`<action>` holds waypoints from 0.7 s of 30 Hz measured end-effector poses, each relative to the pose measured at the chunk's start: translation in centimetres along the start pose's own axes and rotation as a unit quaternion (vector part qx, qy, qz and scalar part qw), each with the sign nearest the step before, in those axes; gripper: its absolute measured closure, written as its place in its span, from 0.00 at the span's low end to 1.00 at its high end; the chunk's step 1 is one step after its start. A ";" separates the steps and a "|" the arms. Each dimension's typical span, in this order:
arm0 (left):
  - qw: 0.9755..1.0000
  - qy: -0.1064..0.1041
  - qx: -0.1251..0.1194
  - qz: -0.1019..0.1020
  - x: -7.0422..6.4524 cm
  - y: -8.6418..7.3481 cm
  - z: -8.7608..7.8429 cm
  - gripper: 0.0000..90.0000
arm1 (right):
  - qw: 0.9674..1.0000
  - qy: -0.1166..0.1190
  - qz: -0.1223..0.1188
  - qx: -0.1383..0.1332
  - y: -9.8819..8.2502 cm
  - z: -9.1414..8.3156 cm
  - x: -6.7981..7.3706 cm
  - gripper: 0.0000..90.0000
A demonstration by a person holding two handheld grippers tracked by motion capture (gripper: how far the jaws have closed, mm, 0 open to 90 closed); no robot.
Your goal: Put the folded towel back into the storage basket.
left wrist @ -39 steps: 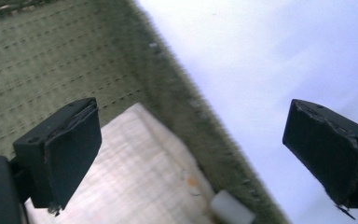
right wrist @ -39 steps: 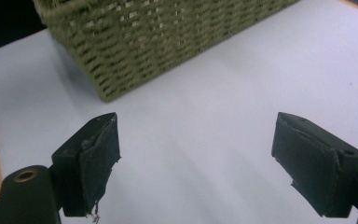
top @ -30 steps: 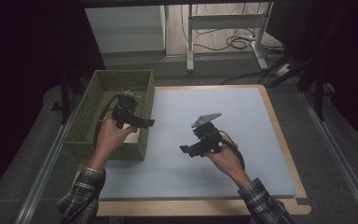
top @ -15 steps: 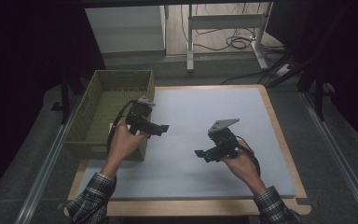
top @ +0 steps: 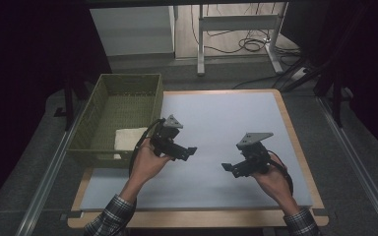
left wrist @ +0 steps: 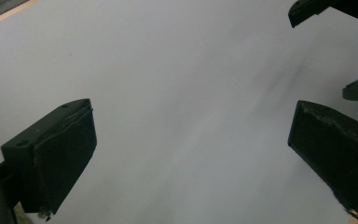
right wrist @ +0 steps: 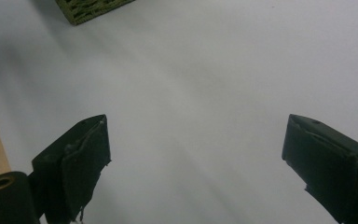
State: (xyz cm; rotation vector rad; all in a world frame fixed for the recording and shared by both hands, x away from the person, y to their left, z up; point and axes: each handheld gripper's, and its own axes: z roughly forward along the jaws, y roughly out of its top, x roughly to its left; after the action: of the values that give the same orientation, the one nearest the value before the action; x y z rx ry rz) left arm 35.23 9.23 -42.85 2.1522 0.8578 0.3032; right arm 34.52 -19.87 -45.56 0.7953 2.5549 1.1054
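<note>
Your left claw and right claw hang spread and empty over the surface. The folded white cloth, probably soft and light, lies in the green basket's near-right corner; pinch a folded edge.

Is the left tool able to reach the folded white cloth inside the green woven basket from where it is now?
Probably yes. The left tool is open and holds nothing, beside the green woven basket. The folded white cloth lies in the near corner, the basket is open on top, so the tool must only go over the wall.
</note>
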 end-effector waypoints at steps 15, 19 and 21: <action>0.999 -0.011 -0.018 0.025 -3.6 -2.6 0.9 0.01 | 1.000 -0.017 -0.002 0.002 -2.9 -1.9 0.3 0.07; 0.999 -0.010 -0.028 0.022 -4.3 -4.0 0.8 0.01 | 1.000 -0.026 0.005 -0.002 -4.0 -2.7 0.3 0.07; 0.999 -0.013 -0.029 0.020 -4.5 -4.7 0.9 0.02 | 1.000 -0.028 0.007 -0.004 -4.4 -2.9 0.3 0.07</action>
State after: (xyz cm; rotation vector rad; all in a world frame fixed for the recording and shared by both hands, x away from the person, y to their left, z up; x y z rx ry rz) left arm 30.03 7.87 -46.70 2.1164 0.7832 0.3170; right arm 31.35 -23.93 -46.75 0.8318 2.5014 1.0820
